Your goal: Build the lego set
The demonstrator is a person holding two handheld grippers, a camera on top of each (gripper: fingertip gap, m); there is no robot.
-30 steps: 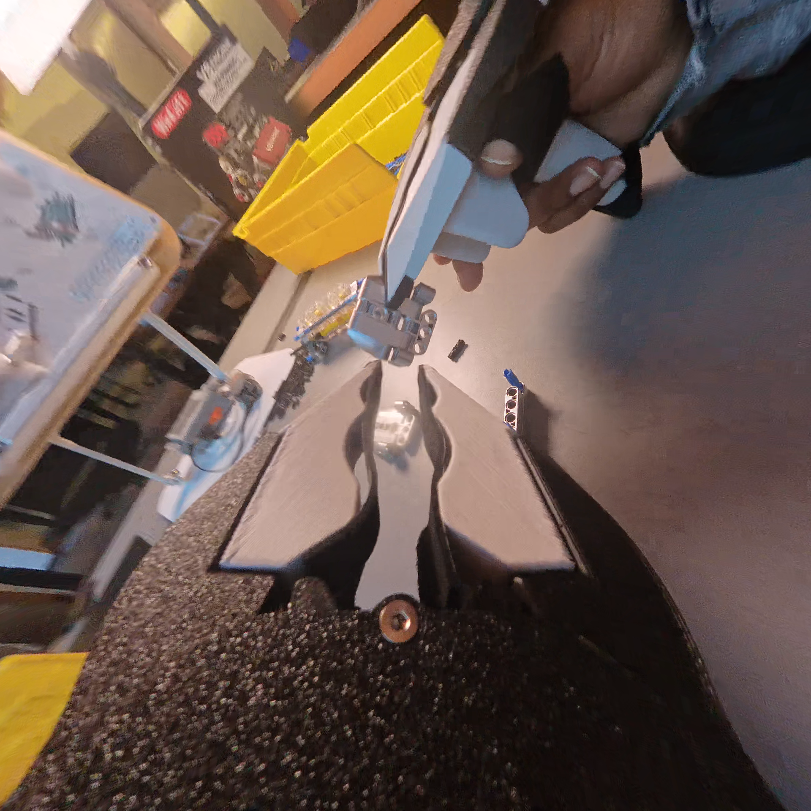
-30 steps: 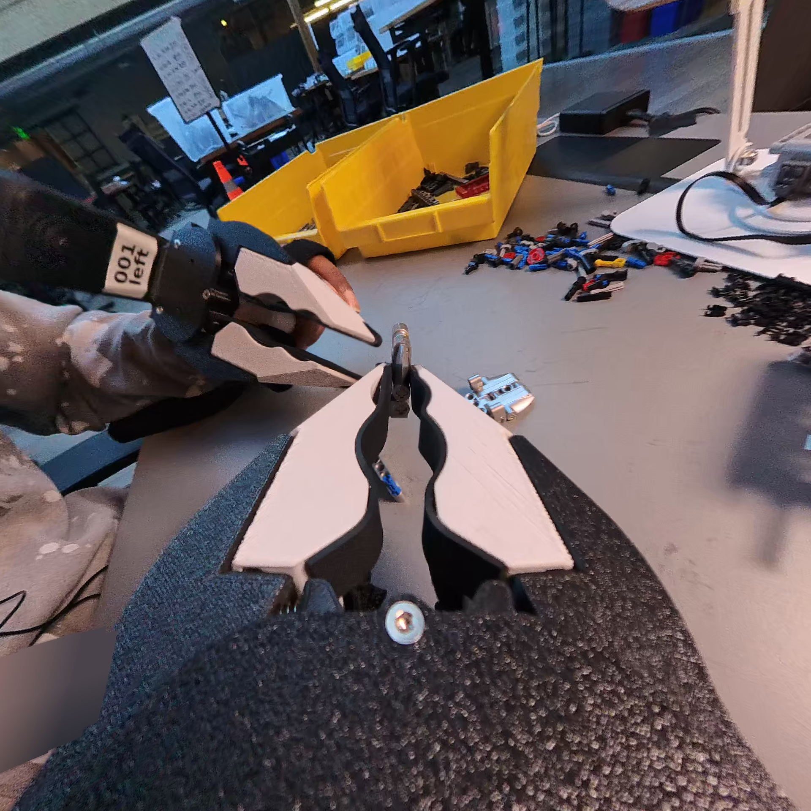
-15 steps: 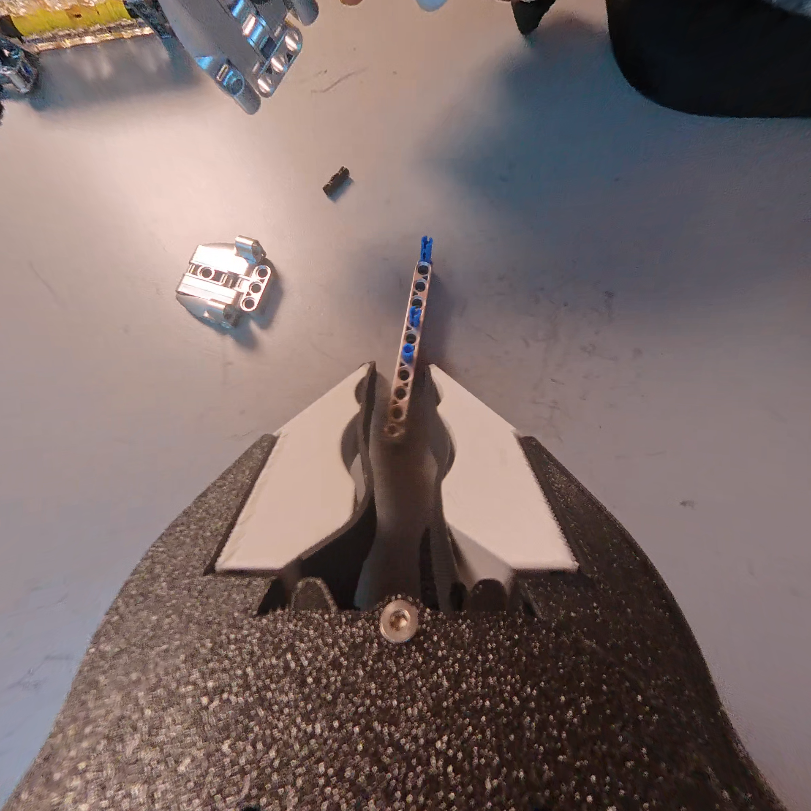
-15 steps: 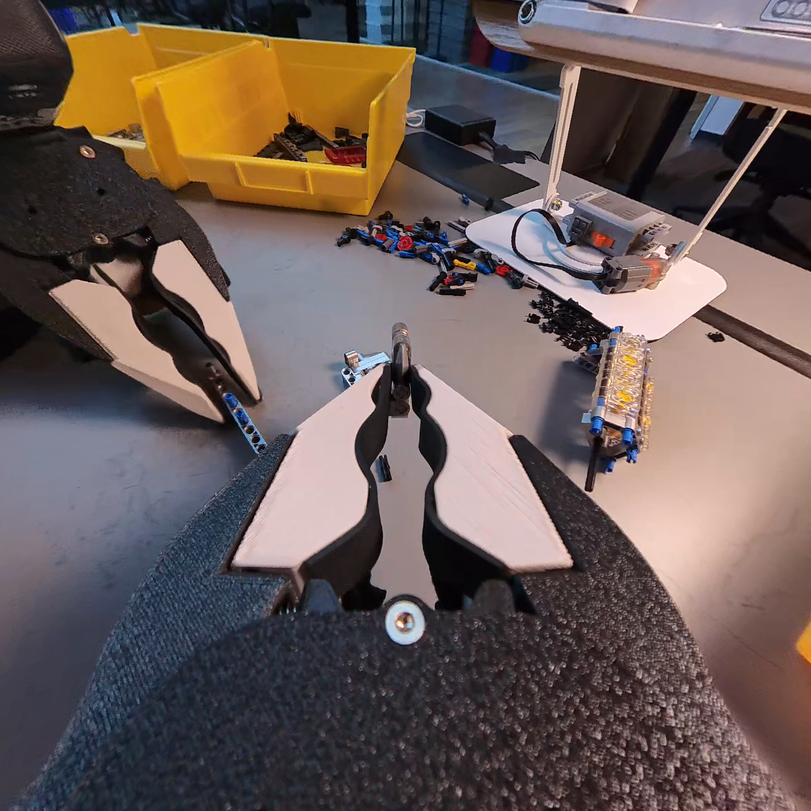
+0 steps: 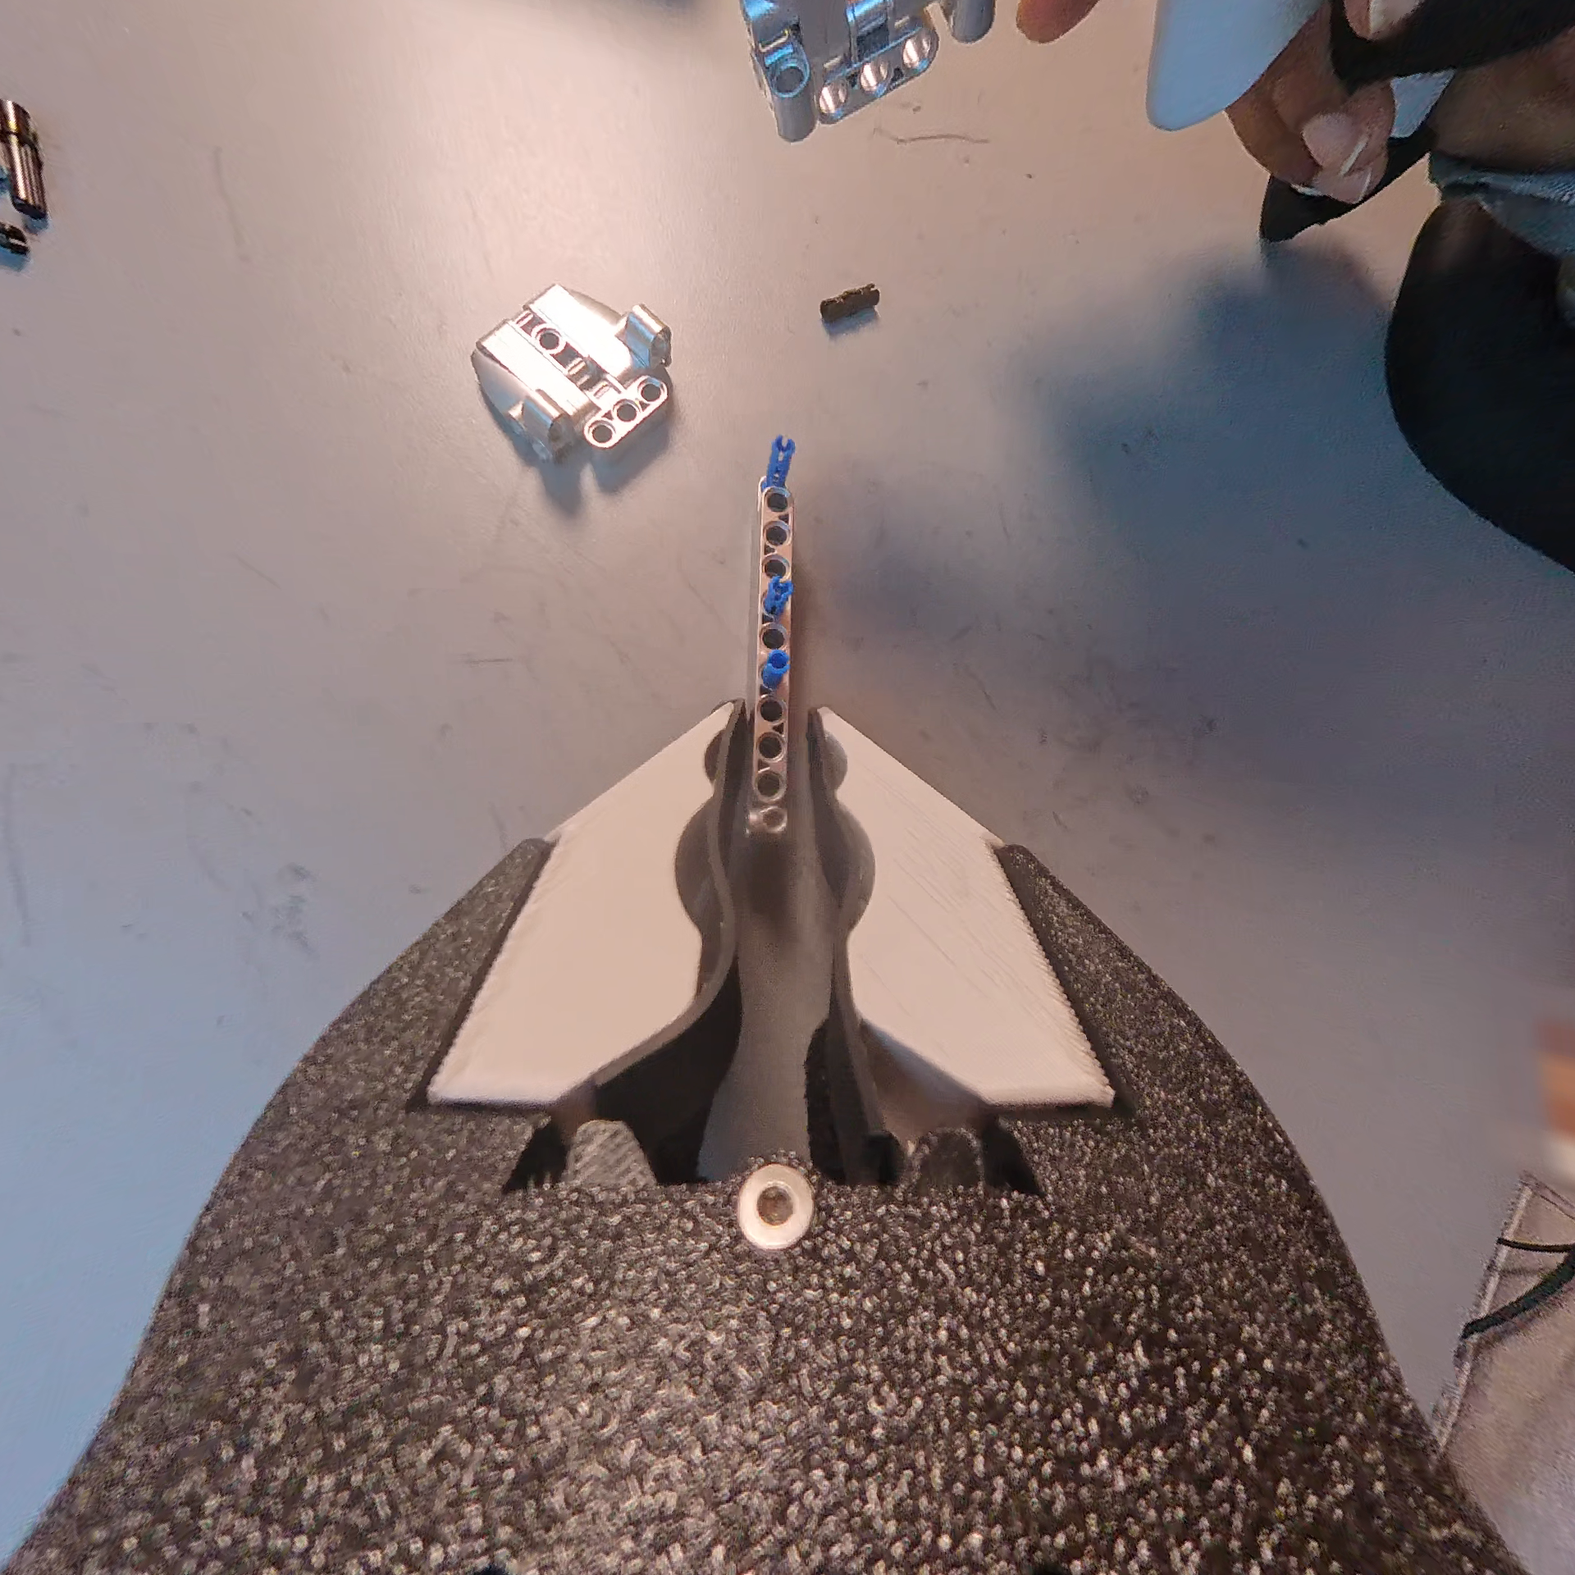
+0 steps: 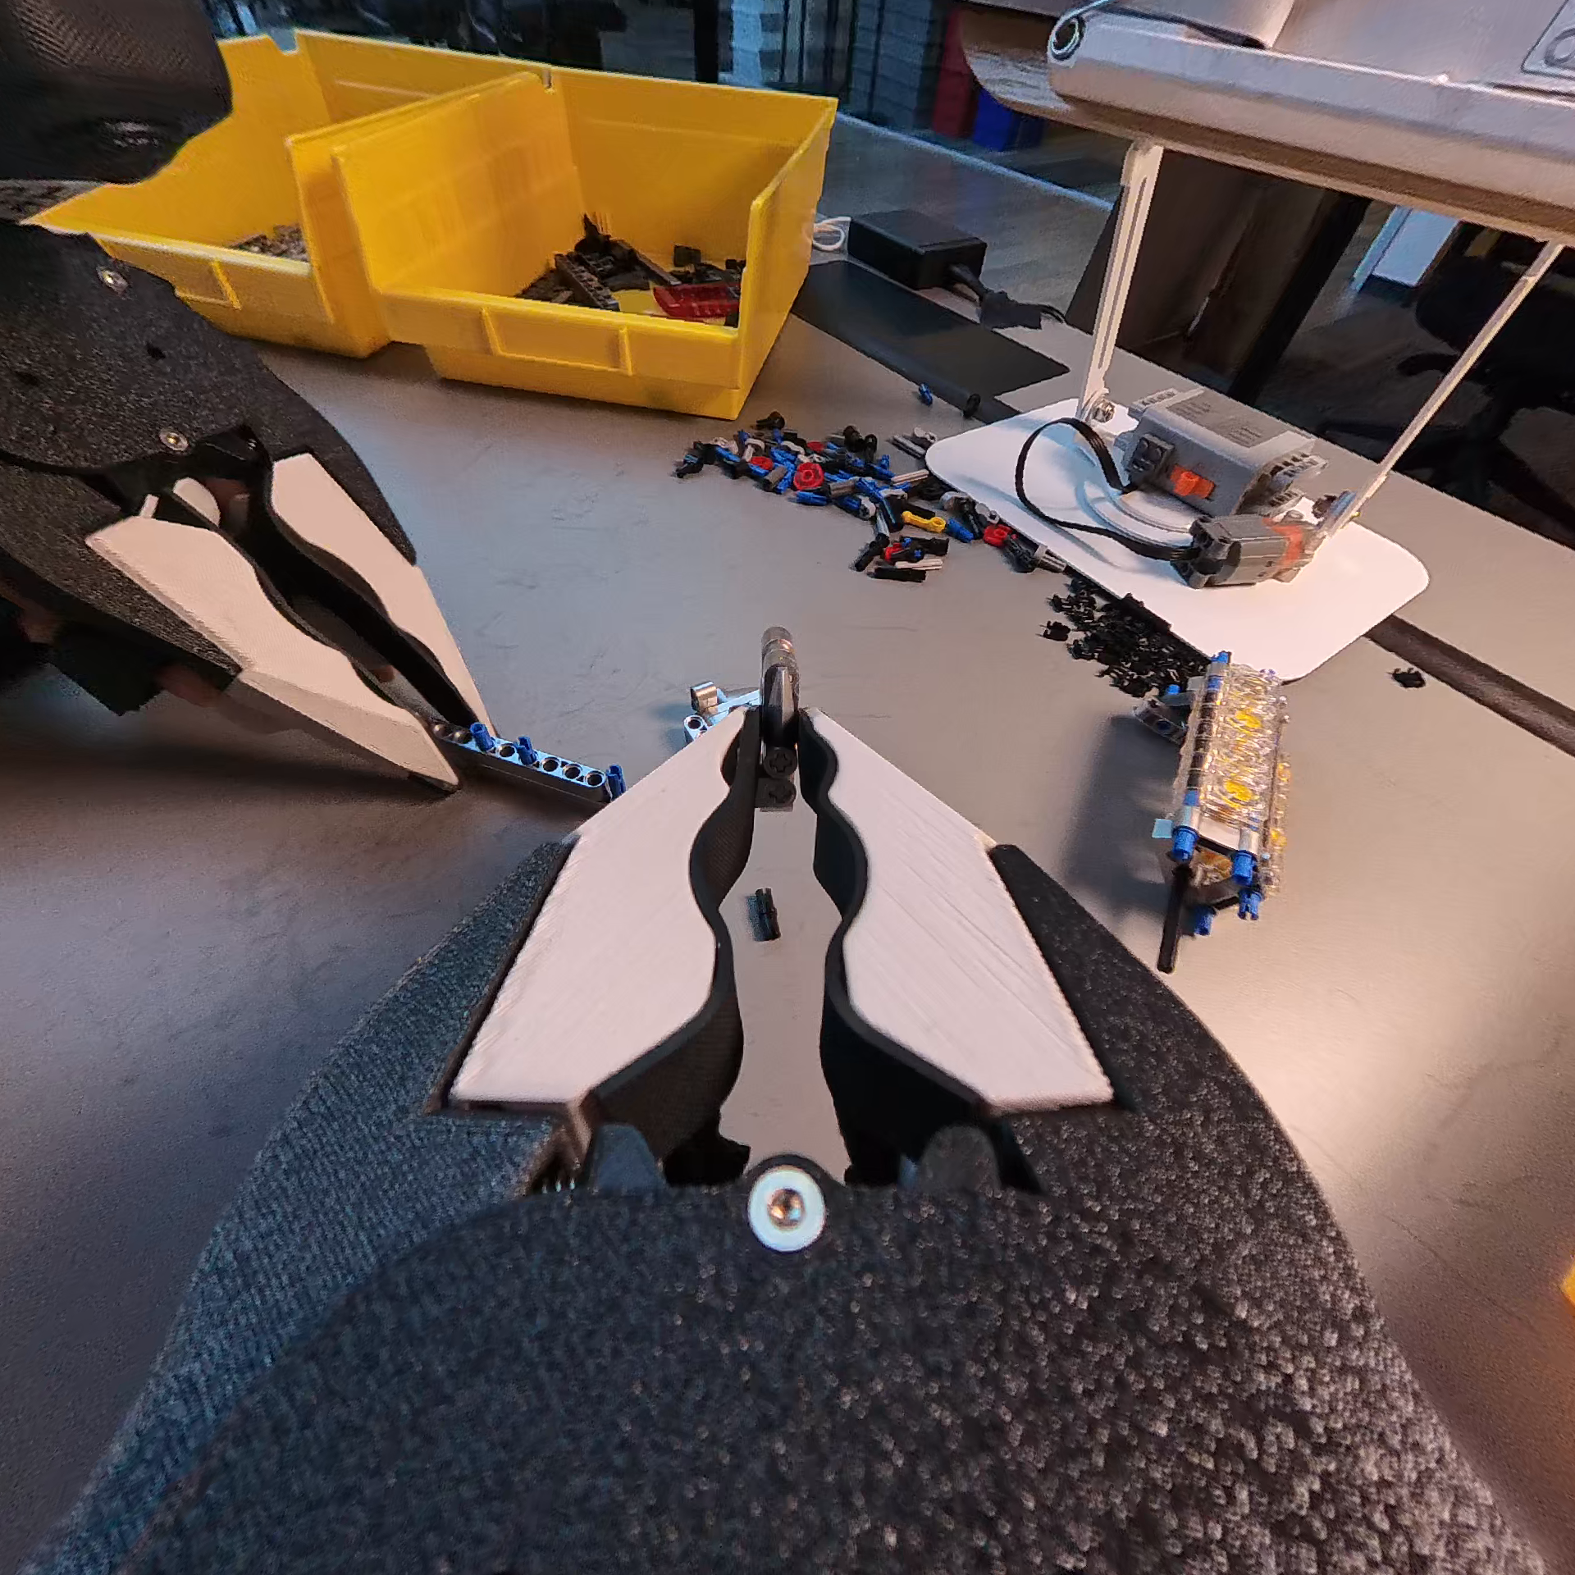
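My left gripper point(image 5: 774, 724) is shut on one end of a long grey holed beam point(image 5: 774, 631) with blue pins in it, held low over the grey table. It also shows in the right wrist view point(image 6: 443, 750), with the beam point(image 6: 528, 758) sticking out toward my right gripper. My right gripper point(image 6: 777, 724) is shut on a grey panel piece point(image 6: 777, 682), seen edge-on. That piece shows at the top of the left wrist view point(image 5: 852, 60). A second grey panel piece point(image 5: 579, 375) and a small black pin point(image 5: 850, 304) lie on the table.
Two yellow bins point(image 6: 597, 341) stand at the back. A pile of small coloured parts point(image 6: 852, 494), a white plate point(image 6: 1329, 614) with a battery box and motor, loose black pins point(image 6: 1116, 639) and a clear engine block point(image 6: 1227, 784) lie to the right. Across from one pair of fingers to the other is roughly 12 centimetres.
My left gripper tipped down toward the table and shut on the grey beam; it still holds it. My right gripper kept its piece and swung right.
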